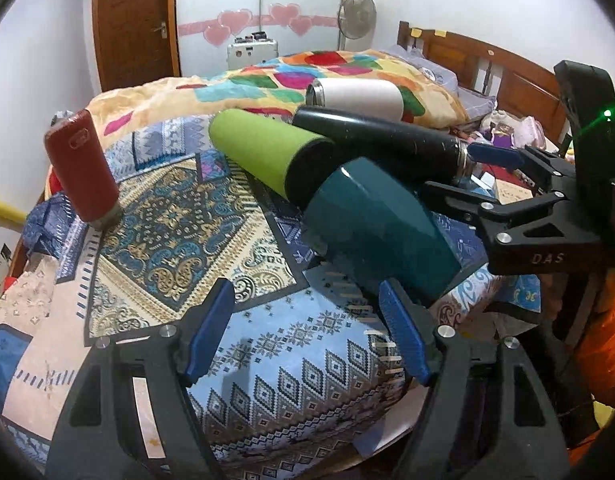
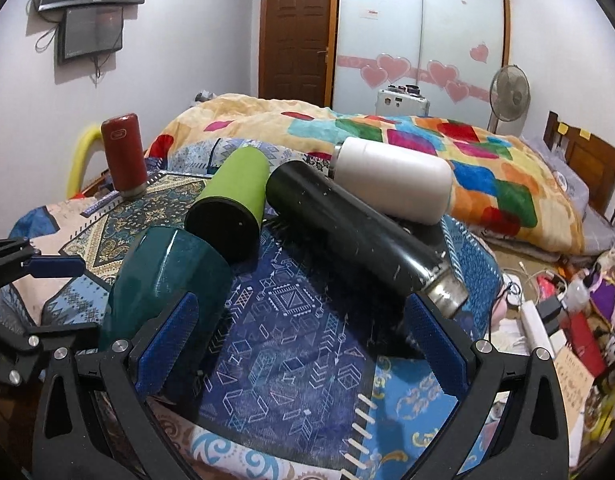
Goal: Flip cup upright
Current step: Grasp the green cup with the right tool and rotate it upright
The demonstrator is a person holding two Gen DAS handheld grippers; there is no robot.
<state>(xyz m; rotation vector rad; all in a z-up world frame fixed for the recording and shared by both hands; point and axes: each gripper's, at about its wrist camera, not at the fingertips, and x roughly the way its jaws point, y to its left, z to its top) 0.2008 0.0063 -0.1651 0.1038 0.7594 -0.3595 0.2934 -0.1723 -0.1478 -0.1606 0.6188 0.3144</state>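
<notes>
Several cups lie on their sides on a patterned cloth: a teal cup (image 1: 371,224) (image 2: 167,272), a green cup (image 1: 267,152) (image 2: 231,200), a long black flask (image 1: 379,136) (image 2: 359,232) and a white cup (image 1: 355,96) (image 2: 391,180). A red cup (image 1: 81,168) (image 2: 123,156) stands mouth-down at the far left. My left gripper (image 1: 311,332) is open and empty, its right finger beside the teal cup. My right gripper (image 2: 303,348) is open and empty between the teal cup and the flask; it shows in the left wrist view (image 1: 479,168).
The patterned cloth (image 1: 179,216) (image 2: 299,320) covers a raised surface in front of a bed with a colourful blanket (image 2: 407,136). A fan (image 2: 509,90), a wooden door (image 2: 295,32) and clutter on the floor (image 2: 567,312) are behind and right.
</notes>
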